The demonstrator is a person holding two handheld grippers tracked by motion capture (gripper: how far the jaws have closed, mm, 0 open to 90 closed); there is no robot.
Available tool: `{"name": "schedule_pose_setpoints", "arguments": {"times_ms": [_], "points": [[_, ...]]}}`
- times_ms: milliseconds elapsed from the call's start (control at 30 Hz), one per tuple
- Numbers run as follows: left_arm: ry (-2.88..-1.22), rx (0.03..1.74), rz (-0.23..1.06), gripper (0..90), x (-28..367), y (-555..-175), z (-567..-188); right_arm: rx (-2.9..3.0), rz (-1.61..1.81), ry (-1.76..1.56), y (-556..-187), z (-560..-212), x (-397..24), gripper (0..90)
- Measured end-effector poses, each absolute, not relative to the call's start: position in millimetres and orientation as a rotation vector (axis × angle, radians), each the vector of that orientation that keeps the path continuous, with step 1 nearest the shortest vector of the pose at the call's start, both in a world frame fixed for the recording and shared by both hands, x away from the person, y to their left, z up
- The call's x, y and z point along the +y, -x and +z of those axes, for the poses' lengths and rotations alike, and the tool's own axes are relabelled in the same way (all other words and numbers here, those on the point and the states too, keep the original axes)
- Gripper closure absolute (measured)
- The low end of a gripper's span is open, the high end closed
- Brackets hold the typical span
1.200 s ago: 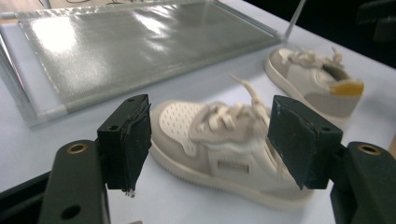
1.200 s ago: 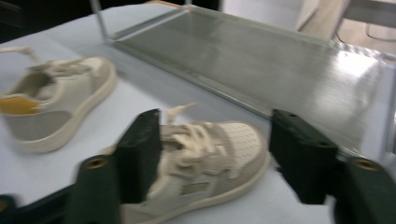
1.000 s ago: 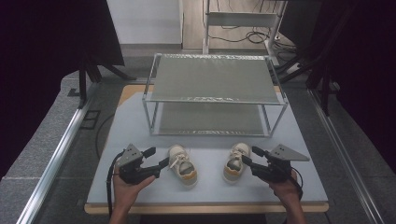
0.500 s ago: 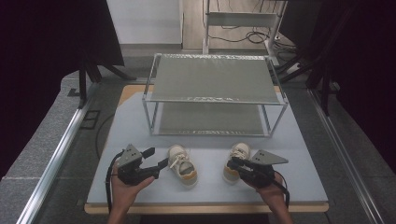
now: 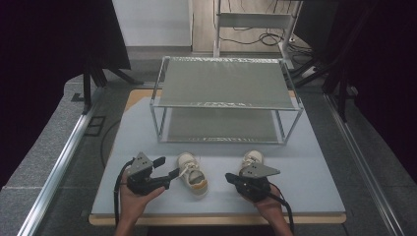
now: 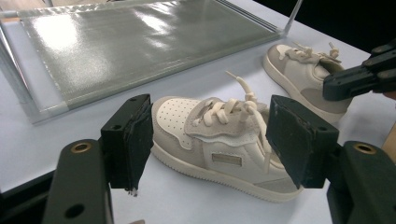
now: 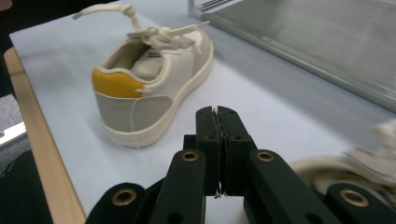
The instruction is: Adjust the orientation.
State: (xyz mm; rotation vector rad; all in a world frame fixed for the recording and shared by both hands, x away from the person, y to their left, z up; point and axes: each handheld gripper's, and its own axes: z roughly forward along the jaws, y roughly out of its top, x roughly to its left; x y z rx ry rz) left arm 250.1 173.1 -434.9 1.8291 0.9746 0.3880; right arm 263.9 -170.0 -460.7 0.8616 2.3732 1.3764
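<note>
The two-tier rack (image 5: pixel 226 93) at the back of the table (image 5: pixel 314 182) holds nothing yet. Both shoes (image 5: pixel 193 173) (image 5: pixel 252 158) sit near the front edge. Our left gripper (image 6: pixel 210 140) gapes around one shoe; our right gripper (image 7: pixel 217 140) has just pinched shut, holding nothing.

R claw (image 5: pixel 230 176) now shut, empty.

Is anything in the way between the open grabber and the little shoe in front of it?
No. The left gripper has its jaws wide open on either side of the left shoe, with bare table around. The other shoe sits farther off, beside the right gripper.
</note>
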Motion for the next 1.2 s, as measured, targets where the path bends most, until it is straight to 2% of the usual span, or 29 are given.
{"name": "schedule_pose_setpoints", "arguments": {"times_ms": [400,1200], "points": [[-1.831,0.977,0.387,32.2,175,-250,-434,2.456,1.306,-0.769,-258,-473,-133,88.3],[-1.822,0.988,0.393,32.2,183,-248,-431,2.496,1.244,-0.674,-246,-477,-98,89.1]]}}
